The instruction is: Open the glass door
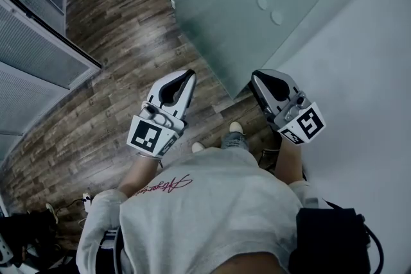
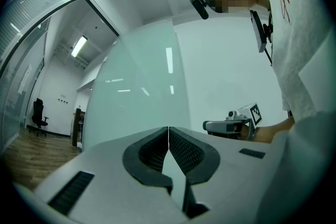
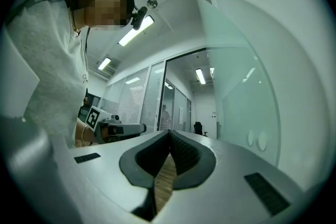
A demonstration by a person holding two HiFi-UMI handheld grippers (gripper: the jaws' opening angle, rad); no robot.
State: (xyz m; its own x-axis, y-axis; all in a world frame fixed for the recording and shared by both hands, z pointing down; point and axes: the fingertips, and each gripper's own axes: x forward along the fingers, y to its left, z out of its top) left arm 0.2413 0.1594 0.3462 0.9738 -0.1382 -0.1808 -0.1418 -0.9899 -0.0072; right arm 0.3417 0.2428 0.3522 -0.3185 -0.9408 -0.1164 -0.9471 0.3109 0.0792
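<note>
**A:** Where does the glass door stand, and does it look open?

**B:** The glass door [image 1: 244,9] is straight ahead of the person. It is a frosted leaf whose lower corner meets the wood floor [image 1: 122,42] just beyond the tips of both tongs. It stands at an angle to the white wall [image 1: 359,74] on its right, so I'd judge it swung off its frame, not shut flush.

**A:** And the tongs?

**B:** Both are closed on nothing. The pads of the left tongs [image 2: 168,129] meet, with only the frosted pane beyond them. The right tongs [image 3: 169,134] are the same, with floorboards showing under the tips. Neither touches the glass. They are held side by side, one on each side of the door's near edge. My guess is that closed tips suit pushing a flat pane better than pinching it.

**A:** What does one view give that the others don't?

**B:** The head view gives the layout: the shoes [image 1: 236,128], the door's corner, and two round fittings [image 1: 270,9] on the glass. The left gripper view looks onto the pane's face with ceiling lights mirrored in it, and shows an office chair [image 2: 38,113] far off at the left. Only the right gripper view shows the opening beside the leaf, a lit corridor [image 3: 202,107] running on past glass partitions.
</note>
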